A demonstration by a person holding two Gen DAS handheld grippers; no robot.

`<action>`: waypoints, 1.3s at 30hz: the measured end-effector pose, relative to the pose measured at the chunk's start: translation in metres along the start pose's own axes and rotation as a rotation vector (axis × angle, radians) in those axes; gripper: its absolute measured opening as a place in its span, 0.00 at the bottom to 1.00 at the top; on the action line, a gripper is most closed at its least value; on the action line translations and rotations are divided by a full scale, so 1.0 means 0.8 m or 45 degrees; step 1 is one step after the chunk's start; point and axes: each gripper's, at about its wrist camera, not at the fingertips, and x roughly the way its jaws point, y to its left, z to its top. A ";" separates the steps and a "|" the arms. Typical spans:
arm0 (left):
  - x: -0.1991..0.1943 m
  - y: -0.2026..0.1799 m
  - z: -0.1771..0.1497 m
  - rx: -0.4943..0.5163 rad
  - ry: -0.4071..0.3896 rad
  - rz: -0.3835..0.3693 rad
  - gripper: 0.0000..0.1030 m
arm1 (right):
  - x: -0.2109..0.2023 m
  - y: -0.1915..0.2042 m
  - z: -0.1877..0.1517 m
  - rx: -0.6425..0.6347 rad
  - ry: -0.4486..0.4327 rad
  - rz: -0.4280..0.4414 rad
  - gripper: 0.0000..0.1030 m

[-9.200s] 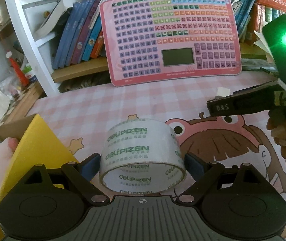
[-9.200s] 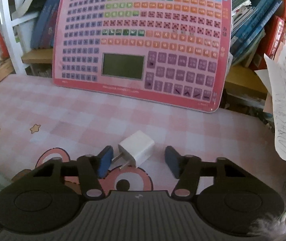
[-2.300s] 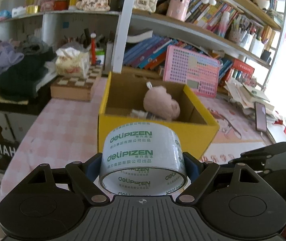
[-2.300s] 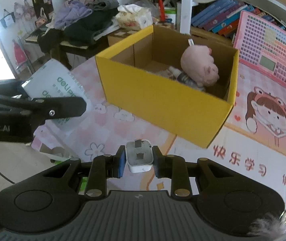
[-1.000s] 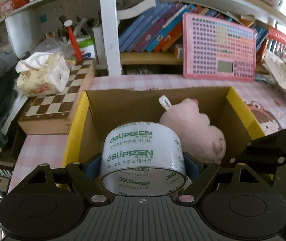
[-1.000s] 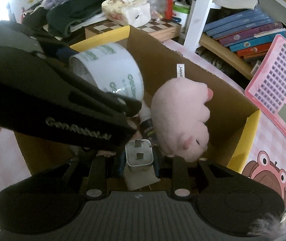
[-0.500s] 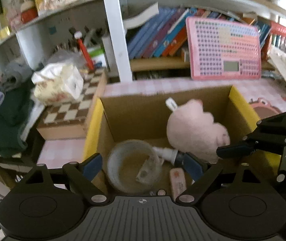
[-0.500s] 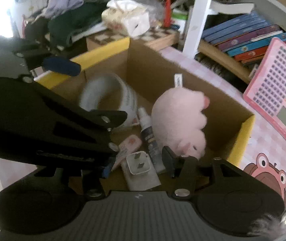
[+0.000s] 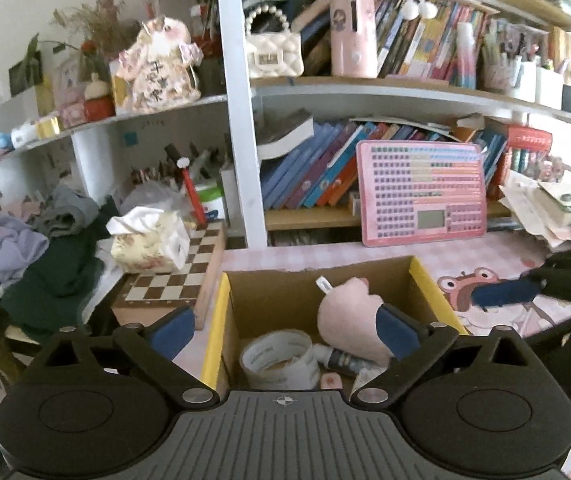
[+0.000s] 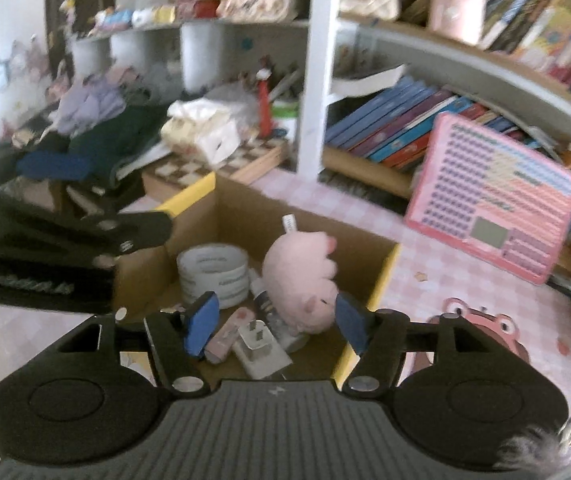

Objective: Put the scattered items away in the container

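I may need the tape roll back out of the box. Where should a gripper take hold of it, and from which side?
Judging by its pose, from above: the tape roll sits with its hole facing up in the yellow box. Pinch the curved outer wall across its width, or one wall through the hole. A box wall and the pink plush crowd its sides.
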 end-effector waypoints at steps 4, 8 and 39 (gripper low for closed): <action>-0.033 -0.004 -0.017 -0.007 -0.018 -0.045 0.97 | -0.037 0.009 -0.026 0.028 -0.034 -0.079 0.67; -0.070 -0.005 -0.030 -0.019 -0.059 -0.082 0.97 | -0.070 0.011 -0.057 0.103 -0.037 -0.164 0.67; -0.126 -0.040 -0.160 0.008 0.280 -0.202 0.98 | -0.166 0.064 -0.219 0.379 0.170 -0.473 0.82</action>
